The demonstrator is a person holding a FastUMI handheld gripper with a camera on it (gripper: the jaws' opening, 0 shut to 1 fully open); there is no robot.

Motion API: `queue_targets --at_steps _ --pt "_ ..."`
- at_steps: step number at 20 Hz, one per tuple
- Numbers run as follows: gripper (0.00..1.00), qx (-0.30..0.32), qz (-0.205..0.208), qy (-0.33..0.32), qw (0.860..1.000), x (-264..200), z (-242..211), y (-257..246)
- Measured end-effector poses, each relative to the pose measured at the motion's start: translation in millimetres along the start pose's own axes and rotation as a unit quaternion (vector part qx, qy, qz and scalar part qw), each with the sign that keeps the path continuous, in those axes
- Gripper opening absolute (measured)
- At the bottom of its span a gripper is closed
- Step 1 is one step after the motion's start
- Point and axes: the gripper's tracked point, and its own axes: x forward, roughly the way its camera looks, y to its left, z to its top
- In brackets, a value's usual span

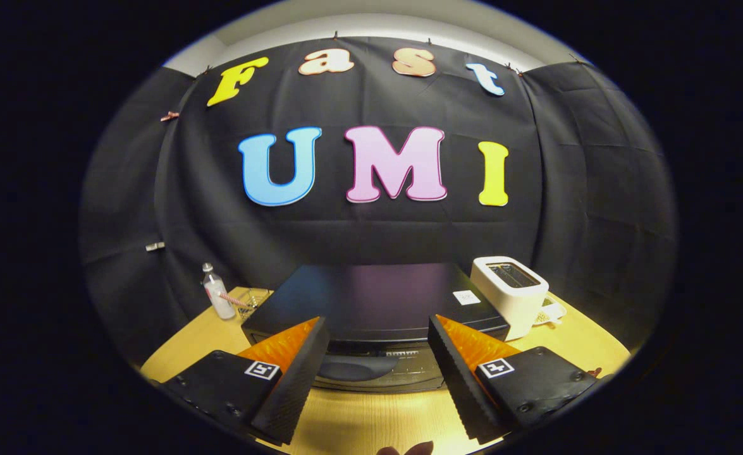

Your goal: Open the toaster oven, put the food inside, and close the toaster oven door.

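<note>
Beyond the left finger stands a bottle [217,299]; between and just ahead of the wide-open, empty gripper [377,341] sits the toaster oven [371,303], door shut; beyond the right finger, a white toaster [510,292]. Approaching high, the fingers might miss the door's handle.

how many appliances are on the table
2. The black toaster oven sits just ahead of the open tool, its door shut, visible between the fingers. A white pop-up toaster stands beside it, past the right finger. Others may be hidden behind the oven.
</note>
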Motion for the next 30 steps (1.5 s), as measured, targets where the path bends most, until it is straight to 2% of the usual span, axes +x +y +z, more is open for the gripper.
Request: queue_targets --at_steps 9,13,19,26,30 --pt "0.97 0.005 -0.011 0.060 0.998 33 -41 20" --pt "0.99 -0.007 -0.018 0.051 0.999 32 -39 17" --pt "0.99 -0.004 -0.018 0.059 0.998 5 -51 17" --pt "0.98 0.017 -0.012 0.097 0.995 -37 -87 17" --pt "0.98 -0.001 -0.012 0.122 0.992 -55 -111 18"
